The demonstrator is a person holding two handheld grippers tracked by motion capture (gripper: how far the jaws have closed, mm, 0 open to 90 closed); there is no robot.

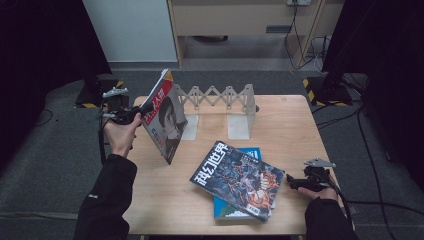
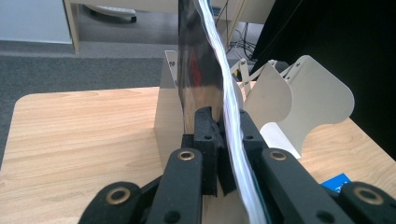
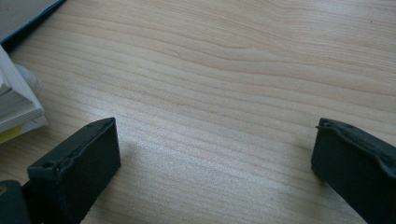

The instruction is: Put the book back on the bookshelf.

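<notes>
My left gripper (image 1: 142, 111) pinches the magazine (image 1: 164, 117) upright so it can slide into the far rack (image 1: 220, 100). My right gripper (image 1: 295, 182) waits near the stacked books (image 1: 240, 182), fingers spread.

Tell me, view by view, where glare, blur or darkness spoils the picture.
High view: both side edges are black, the table evenly lit. Left gripper view: the magazine cover is glossy dark, its page edges streak white. Right gripper view: soft sheen on the wood, near jaws slightly blurred.

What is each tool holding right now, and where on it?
Left tool grips the raised magazine by its edge, near the spine corner. Right tool holds nothing.
</notes>
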